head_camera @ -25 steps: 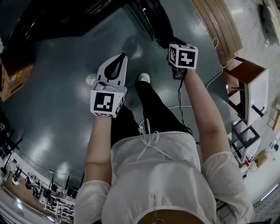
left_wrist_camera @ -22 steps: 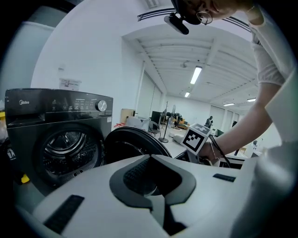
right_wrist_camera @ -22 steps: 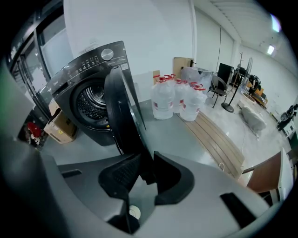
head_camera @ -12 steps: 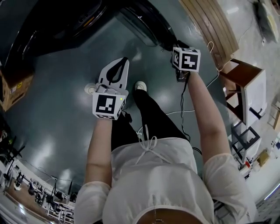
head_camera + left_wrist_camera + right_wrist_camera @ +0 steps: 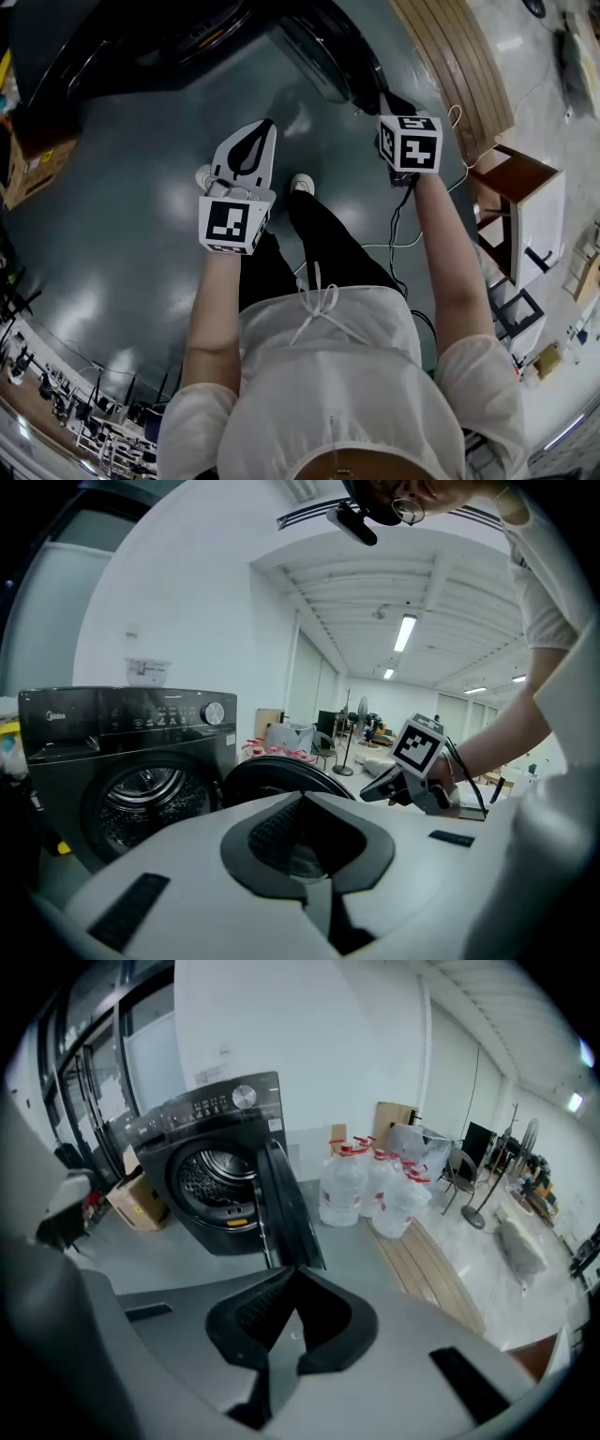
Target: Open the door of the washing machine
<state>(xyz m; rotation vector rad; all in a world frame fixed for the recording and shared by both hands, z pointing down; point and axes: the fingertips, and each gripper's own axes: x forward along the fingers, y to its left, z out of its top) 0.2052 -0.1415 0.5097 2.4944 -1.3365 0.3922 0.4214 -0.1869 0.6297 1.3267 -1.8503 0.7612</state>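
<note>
Black washing machine stands with its door swung wide open, seen edge-on from the right gripper. That gripper's fingers are pressed together with nothing between them. The door lies beyond their tips, clear of them. The left gripper also has its fingers pressed together and empty. The door's round rim shows behind its tips, not touching them.

Washing machine and door: black. Floor: dark grey-green. Water bottles: clear, red caps. Cardboard box: brown.
</note>
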